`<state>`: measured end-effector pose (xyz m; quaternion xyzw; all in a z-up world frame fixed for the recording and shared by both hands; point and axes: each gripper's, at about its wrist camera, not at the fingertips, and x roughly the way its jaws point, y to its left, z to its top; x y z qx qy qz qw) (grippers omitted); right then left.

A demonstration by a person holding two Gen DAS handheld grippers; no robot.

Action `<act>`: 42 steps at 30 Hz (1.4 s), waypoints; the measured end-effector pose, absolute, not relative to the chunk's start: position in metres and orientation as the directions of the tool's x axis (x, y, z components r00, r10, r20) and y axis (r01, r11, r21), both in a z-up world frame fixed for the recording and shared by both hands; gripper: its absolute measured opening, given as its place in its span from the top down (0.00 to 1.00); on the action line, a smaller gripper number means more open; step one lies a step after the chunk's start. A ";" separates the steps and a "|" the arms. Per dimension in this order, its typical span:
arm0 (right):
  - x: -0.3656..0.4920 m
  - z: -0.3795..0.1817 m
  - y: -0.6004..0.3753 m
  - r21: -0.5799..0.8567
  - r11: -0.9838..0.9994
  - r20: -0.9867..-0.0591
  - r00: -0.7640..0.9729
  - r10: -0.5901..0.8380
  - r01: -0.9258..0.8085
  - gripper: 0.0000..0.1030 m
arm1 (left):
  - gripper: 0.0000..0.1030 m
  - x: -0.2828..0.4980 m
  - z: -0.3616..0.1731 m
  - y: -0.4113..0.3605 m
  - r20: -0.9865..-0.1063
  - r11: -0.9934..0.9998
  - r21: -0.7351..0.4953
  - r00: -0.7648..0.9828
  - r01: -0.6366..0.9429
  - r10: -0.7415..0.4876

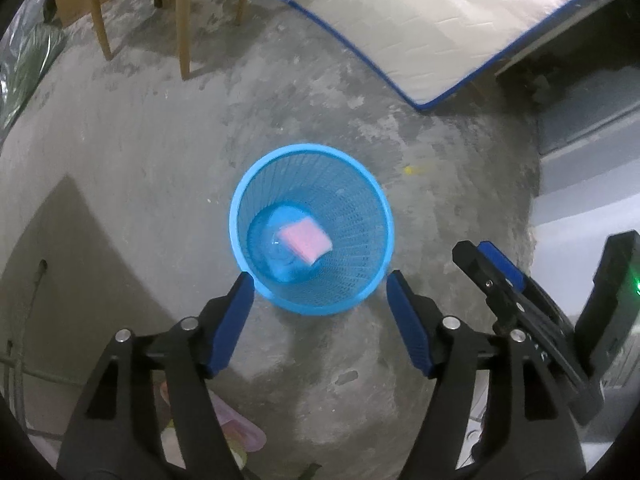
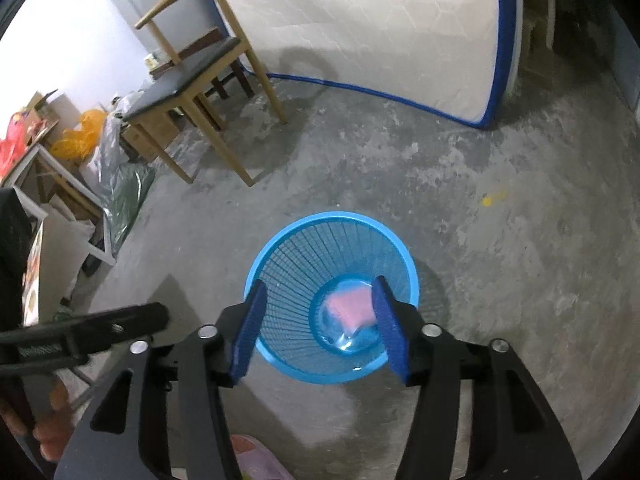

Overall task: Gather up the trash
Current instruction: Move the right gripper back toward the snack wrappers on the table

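A blue mesh waste basket stands on the concrete floor; it also shows in the right wrist view. Inside lie a pink packet and a clear plastic piece; the packet and the plastic show in the right wrist view too. My left gripper is open and empty, above the basket's near rim. My right gripper is open and empty, directly over the basket mouth. The right gripper also shows at the right of the left wrist view.
A white mattress with blue edging leans at the back. A wooden chair stands at the back left, with boxes, bags and a white frame along the left wall. A yellow spot marks the floor.
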<state>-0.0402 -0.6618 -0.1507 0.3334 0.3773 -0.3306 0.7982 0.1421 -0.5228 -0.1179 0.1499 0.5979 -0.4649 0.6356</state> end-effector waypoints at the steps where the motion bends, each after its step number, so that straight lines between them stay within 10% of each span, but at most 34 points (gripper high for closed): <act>1: -0.043 -0.145 -0.658 0.280 0.568 -0.819 0.501 -0.280 0.774 0.44 | 0.34 0.142 -0.112 -0.516 -0.899 0.517 -0.357 -0.136 0.778 -0.417; 13: -0.049 -0.069 -0.591 0.120 0.677 -0.752 0.511 -0.415 0.726 0.06 | 0.26 0.140 -0.024 -0.401 -0.886 0.549 -0.224 0.066 0.805 -0.460; 25: -0.017 0.000 -0.478 -0.187 0.760 -0.614 0.530 -0.585 0.622 0.06 | 0.13 0.134 0.044 -0.262 -0.819 0.636 -0.202 0.228 0.745 -0.527; 42: 0.038 0.027 -0.365 0.347 0.921 -0.564 0.824 0.054 0.177 0.06 | 0.08 0.142 0.076 -0.086 -0.696 0.784 -0.248 0.458 0.570 -0.553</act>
